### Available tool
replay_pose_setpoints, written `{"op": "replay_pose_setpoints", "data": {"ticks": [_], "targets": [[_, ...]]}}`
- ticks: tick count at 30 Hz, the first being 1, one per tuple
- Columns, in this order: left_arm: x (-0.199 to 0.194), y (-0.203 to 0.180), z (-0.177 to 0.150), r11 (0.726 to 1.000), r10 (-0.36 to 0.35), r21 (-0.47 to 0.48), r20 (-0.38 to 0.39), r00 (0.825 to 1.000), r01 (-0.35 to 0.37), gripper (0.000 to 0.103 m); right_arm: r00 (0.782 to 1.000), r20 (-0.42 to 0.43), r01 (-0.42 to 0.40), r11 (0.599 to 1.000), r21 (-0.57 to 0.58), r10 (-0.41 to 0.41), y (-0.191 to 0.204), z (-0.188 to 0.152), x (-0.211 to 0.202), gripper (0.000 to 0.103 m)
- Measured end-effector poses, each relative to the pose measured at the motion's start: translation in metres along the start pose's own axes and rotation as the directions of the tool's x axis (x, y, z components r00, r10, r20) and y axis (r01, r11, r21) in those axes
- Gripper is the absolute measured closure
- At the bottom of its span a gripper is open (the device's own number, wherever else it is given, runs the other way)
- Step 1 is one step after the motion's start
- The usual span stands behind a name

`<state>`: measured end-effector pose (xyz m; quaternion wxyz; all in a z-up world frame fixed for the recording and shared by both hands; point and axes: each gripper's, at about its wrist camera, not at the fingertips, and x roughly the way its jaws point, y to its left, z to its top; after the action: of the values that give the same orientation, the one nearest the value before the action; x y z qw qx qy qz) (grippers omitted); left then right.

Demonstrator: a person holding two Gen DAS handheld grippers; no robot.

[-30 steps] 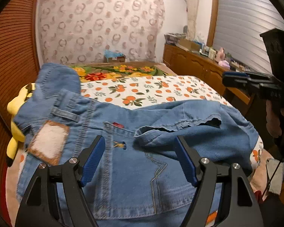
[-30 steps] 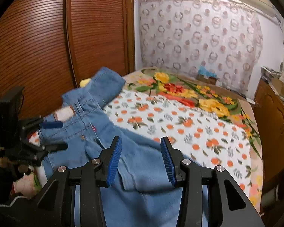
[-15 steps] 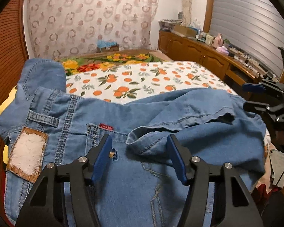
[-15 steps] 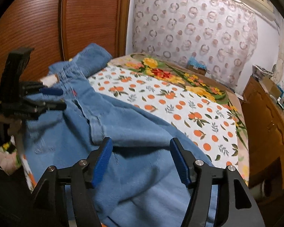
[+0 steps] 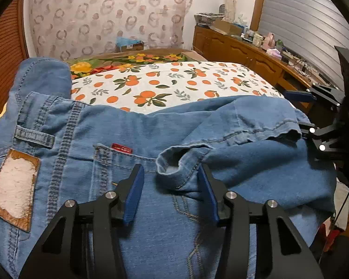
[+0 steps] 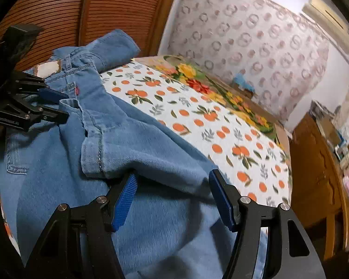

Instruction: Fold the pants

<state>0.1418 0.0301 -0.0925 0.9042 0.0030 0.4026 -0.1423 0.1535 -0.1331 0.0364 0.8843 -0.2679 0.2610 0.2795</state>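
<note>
Blue denim pants lie across the near end of the bed, waistband with a leather patch at the left, leg hems folded back over the seat. My left gripper is open, its blue pads either side of a curled hem. My right gripper is open, low over the folded leg at the pants' other end. Each gripper shows in the other's view: the right gripper in the left wrist view, the left gripper in the right wrist view.
The bed has an orange-print sheet and a floral cover behind it. A wooden slatted wardrobe stands on the left. A wooden dresser with clutter runs along the right. A patterned curtain hangs at the back.
Both grippers have moved down and closer to the pants. The left now straddles the curled hem; the right sits low over the folded leg. Both stay open.
</note>
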Motion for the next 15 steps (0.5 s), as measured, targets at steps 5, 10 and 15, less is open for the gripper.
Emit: {"op": "replay_pose_setpoints", "data": {"ticks": [5,10,15], "targets": [[0.000,-0.003,0.001,0.999,-0.033,-0.006,0.013,0.999,0.033,0.071,0.999,0.016,-0.052,0.998,0.020,0.052,-0.002,0.005,-0.003,0.098],[-0.011,-0.007,0.004,0.999,-0.045,0.003,0.064,0.997,0.045,0.095,0.992,0.094,-0.096,0.993,0.066,0.090,-0.018,0.003,-0.020,0.102],[-0.059,-0.005,0.009,0.998,-0.063,-0.010,0.175,0.983,0.065,0.097,0.980,0.175,-0.109,0.988,0.110,0.089,-0.034,0.013,-0.038,0.102]]}}
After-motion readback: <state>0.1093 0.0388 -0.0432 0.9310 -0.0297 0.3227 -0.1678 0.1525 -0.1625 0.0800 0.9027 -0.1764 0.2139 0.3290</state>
